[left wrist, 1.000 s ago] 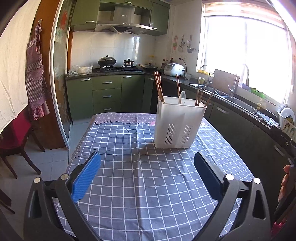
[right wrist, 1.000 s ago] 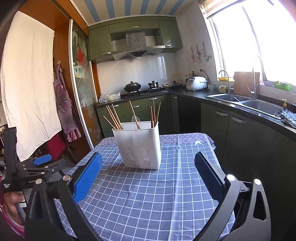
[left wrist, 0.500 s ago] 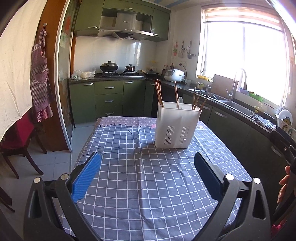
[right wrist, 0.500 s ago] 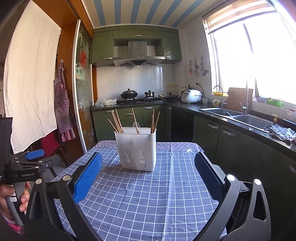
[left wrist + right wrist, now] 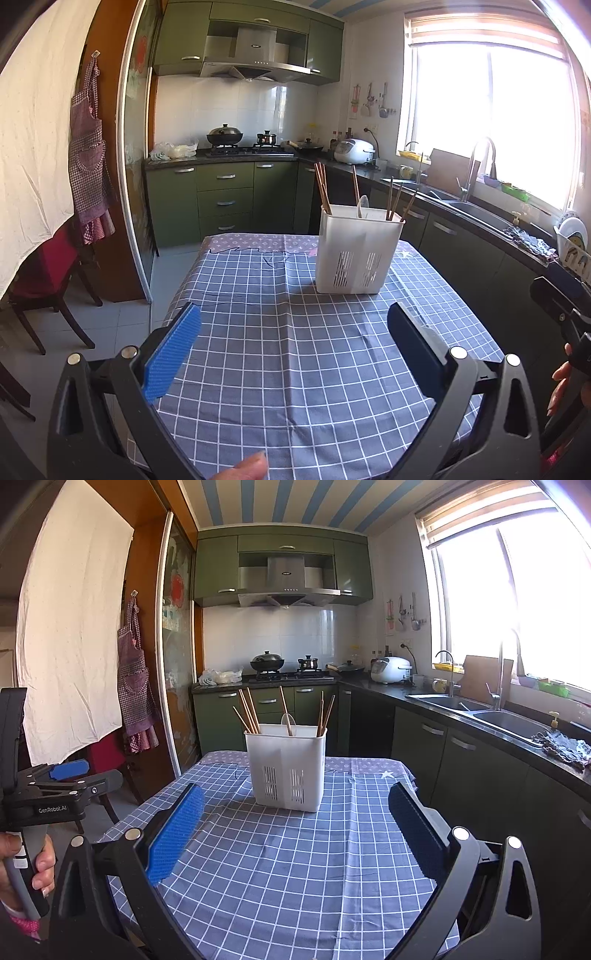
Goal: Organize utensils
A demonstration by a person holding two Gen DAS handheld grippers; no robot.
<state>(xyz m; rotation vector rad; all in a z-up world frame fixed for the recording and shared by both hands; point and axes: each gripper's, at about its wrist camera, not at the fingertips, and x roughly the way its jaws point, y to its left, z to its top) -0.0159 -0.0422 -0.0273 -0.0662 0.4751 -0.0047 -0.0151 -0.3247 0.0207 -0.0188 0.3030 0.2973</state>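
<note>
A white slotted utensil holder [image 5: 356, 254] stands upright on the blue checked tablecloth [image 5: 295, 350], also in the right wrist view [image 5: 286, 771]. It holds several wooden chopsticks [image 5: 322, 188] and a pale spoon [image 5: 362, 205]. In the right wrist view the chopsticks [image 5: 248, 716] and spoon [image 5: 287, 722] stick up from it. My left gripper [image 5: 295, 349] is open and empty, well short of the holder. My right gripper [image 5: 295, 830] is open and empty, also short of the holder. The left gripper shows at the left edge of the right wrist view [image 5: 55, 786].
The table [image 5: 369, 775] stands in a green kitchen. A counter with a sink [image 5: 480, 709] runs along the right. A stove with pots [image 5: 236, 142] is at the back. A red chair [image 5: 40, 273] and a hanging apron [image 5: 88, 158] are at the left.
Both grippers have drawn back and lifted away from the holder, which looks smaller and farther. Both stay open and empty.
</note>
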